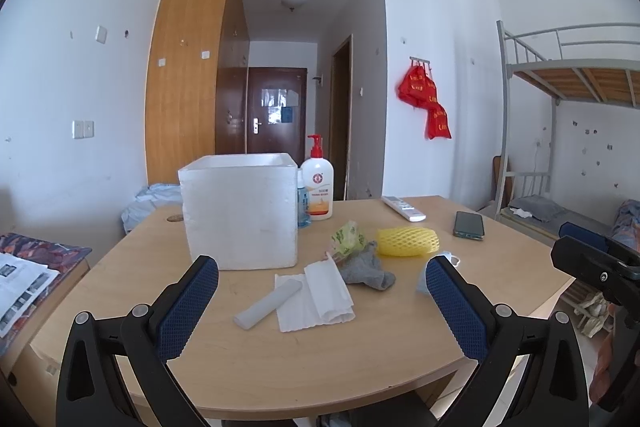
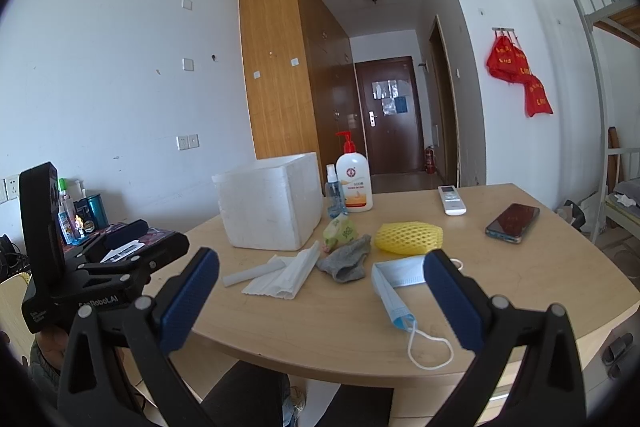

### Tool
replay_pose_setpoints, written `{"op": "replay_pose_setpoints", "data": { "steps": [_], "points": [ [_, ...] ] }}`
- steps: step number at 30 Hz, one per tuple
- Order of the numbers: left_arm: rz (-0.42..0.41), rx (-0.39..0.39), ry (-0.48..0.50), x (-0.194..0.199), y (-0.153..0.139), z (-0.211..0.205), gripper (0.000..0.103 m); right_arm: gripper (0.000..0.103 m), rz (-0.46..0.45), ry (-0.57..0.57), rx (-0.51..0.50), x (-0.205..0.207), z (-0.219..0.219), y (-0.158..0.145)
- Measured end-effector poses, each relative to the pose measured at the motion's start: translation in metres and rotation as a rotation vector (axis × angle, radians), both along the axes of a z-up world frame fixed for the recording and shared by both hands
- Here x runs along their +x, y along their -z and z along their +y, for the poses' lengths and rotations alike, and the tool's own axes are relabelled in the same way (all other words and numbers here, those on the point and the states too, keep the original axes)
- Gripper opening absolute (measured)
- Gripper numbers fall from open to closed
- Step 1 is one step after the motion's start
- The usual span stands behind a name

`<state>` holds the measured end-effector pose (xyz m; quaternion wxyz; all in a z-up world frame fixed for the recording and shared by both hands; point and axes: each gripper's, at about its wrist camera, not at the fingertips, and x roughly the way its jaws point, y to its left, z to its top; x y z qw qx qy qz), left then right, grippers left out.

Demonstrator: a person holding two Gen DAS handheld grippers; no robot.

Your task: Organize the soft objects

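We held both tongs, left (image 1: 322, 291) & right (image 2: 321, 287), wide & empty; face mask (image 2: 394, 285) nr the foam box (image 2: 270, 201) could snag by its earloop.

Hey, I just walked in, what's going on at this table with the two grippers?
A person holds two grippers over a wooden table, and both the left gripper and right gripper are open and empty. A grey sock, yellow foam net, face mask, white folded paper and small green packet lie loose beside a white foam box. Nothing has been grasped yet.
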<state>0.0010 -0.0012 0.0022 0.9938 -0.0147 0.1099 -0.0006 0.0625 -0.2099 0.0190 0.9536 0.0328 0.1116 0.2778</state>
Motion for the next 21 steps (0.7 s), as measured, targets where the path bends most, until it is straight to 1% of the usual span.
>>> {"op": "replay_pose_setpoints", "data": {
  "steps": [21],
  "points": [
    [0.008, 0.0, -0.001, 0.0028, 0.0006, 0.0004, 0.103, 0.103, 0.013, 0.003, -0.002, 0.0022, -0.0011, 0.0005]
  ]
}}
